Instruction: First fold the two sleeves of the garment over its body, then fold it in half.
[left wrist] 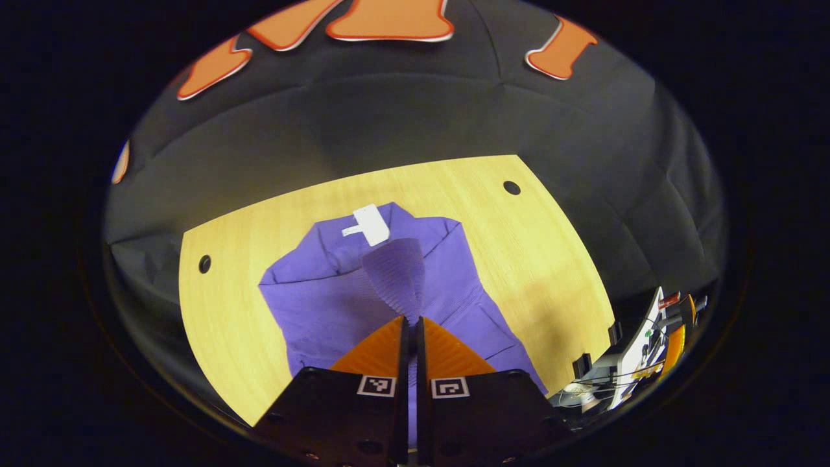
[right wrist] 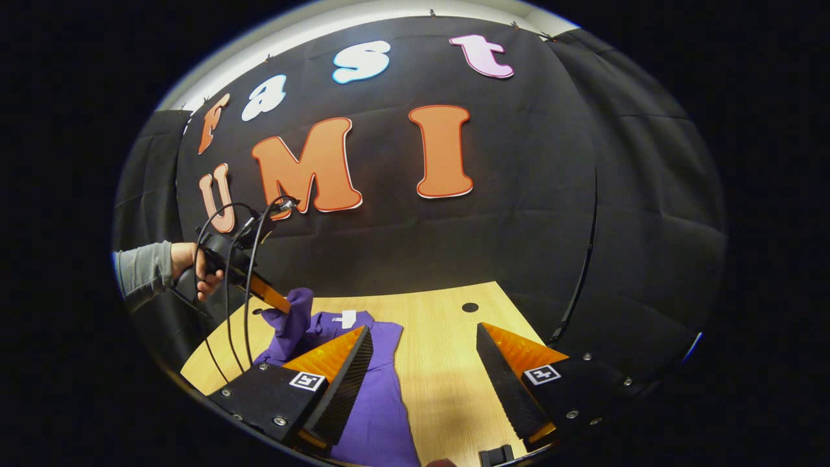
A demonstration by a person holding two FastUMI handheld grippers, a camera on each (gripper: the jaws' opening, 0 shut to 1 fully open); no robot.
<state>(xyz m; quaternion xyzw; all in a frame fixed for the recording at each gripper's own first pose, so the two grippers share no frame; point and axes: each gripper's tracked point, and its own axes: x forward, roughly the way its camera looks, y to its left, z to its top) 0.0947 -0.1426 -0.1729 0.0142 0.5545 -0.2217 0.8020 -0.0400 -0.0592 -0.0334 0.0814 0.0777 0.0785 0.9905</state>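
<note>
A purple garment (left wrist: 324, 295) lies spread on the wooden table (left wrist: 532, 259), a white tag (left wrist: 371, 224) at its collar. My left gripper (left wrist: 412, 319) is shut on the ribbed cuff of one sleeve (left wrist: 397, 272), lifted above the body. In the right gripper view the left gripper (right wrist: 280, 302) holds that sleeve (right wrist: 295, 321) up over the garment (right wrist: 379, 395), with a hand (right wrist: 202, 272) on its handle. My right gripper (right wrist: 423, 329) stands open above the table (right wrist: 447, 370) to the right of the garment, nothing between its fingers.
Two dark round holes (left wrist: 511, 187) (left wrist: 205, 263) mark the table's far corners. The right gripper's body (left wrist: 639, 360) shows at the table's right edge. Black cloth walls close in behind the table. Cables (right wrist: 237, 285) hang from the left gripper.
</note>
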